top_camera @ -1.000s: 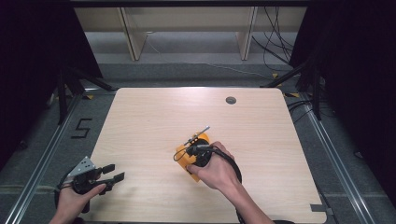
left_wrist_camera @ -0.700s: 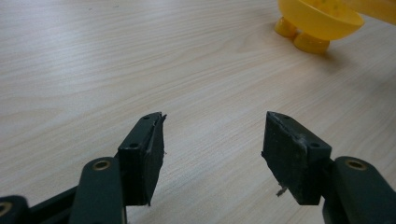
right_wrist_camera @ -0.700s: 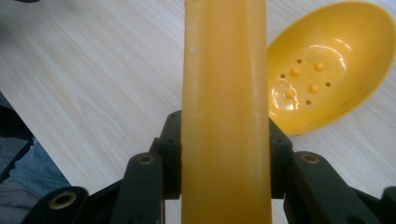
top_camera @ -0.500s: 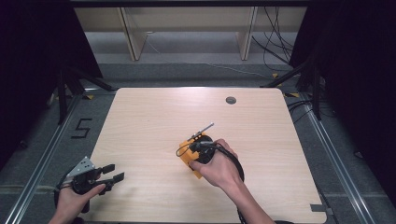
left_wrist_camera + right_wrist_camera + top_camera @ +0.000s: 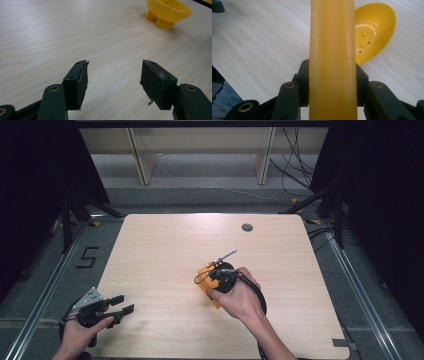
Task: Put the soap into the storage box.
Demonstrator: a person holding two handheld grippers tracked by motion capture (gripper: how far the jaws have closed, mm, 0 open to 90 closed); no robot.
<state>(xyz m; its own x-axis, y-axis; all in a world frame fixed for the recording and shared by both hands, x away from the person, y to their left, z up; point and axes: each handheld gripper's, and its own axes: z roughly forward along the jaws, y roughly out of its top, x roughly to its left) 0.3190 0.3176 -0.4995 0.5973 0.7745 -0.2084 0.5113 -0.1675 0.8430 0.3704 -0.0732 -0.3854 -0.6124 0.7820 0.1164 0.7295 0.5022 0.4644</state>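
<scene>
Wooden table (image 5: pixel 160 250), pale. Right gripper (image 5: pixel 332 82): clamped on an upright yellow-orange bar (image 5: pixel 332 50), lifted for placing; yellow bowl (image 5: pixel 372 32) just beyond. Left gripper (image 5: pixel 112 77): released, idle.

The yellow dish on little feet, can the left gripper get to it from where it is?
Probably yes. The left gripper has its jaws open, and bare wooden table lies between it and the yellow dish. Nothing seems to block the way, though it sits well off.
</scene>
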